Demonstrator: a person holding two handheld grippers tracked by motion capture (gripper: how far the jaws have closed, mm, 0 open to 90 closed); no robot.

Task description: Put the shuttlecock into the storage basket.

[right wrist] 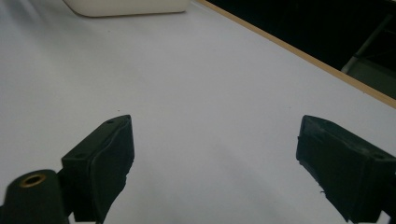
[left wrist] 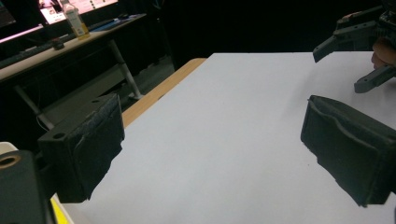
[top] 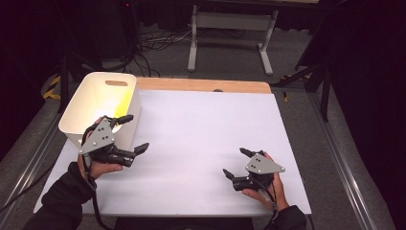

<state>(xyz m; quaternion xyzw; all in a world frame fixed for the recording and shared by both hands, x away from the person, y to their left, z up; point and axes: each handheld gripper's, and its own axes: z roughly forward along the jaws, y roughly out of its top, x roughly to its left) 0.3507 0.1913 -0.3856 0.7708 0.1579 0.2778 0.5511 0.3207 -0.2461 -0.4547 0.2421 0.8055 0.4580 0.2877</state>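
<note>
A white plastic bin [top: 86, 103] with a handle slot stands at the table's left, its inside lit yellow. My left gripper [top: 136, 132] is held just in front of the bin's near right corner, open, with nothing between its jaws. In the left gripper view the left gripper [left wrist: 212, 158] has its jaws spread wide over the bare white sheet. My right gripper [top: 235, 163] hovers near the front right of the table, open and empty. The right gripper view shows the right gripper [right wrist: 215, 172] over the white surface, with the bin [right wrist: 126, 7] at the top edge.
A white sheet [top: 201, 139] covers the table, with a wooden strip [top: 206, 85] along the far edge. Beyond it stand a grey desk frame [top: 230, 28] and floor cables. The other gripper [left wrist: 359, 44] appears at the upper right of the left gripper view.
</note>
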